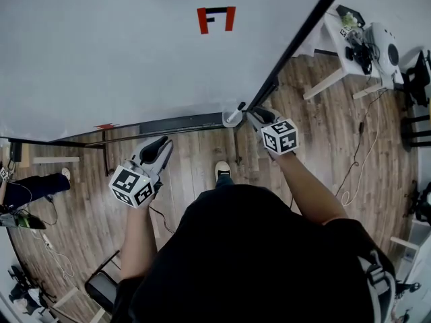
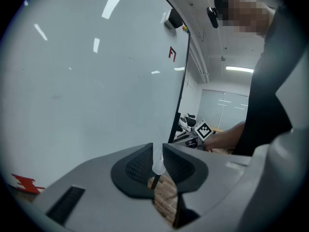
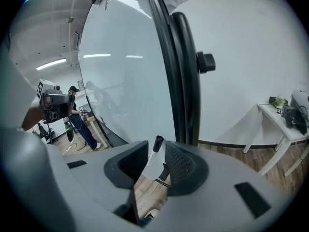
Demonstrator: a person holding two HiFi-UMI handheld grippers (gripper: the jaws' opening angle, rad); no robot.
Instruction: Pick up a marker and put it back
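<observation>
A white marker (image 1: 236, 112) with a black cap leans in a small pale cup (image 1: 229, 120) at the right end of the whiteboard's ledge. In the right gripper view the marker (image 3: 155, 153) runs up through the narrow gap of my right gripper (image 3: 157, 162), whose jaws sit against its body. From the head view that gripper (image 1: 253, 114) meets the marker from the right. My left gripper (image 1: 157, 148) hangs lower left over the floor with its jaws together. Its own view (image 2: 158, 164) shows only a thin slit with something pale far behind it.
The whiteboard (image 1: 135, 52) fills the upper left, with a red mark (image 1: 216, 19) and a black frame post (image 1: 296, 42) at its right edge. A white table (image 1: 353, 59) with gear stands to the right. Cables (image 1: 357, 160) lie on the wooden floor.
</observation>
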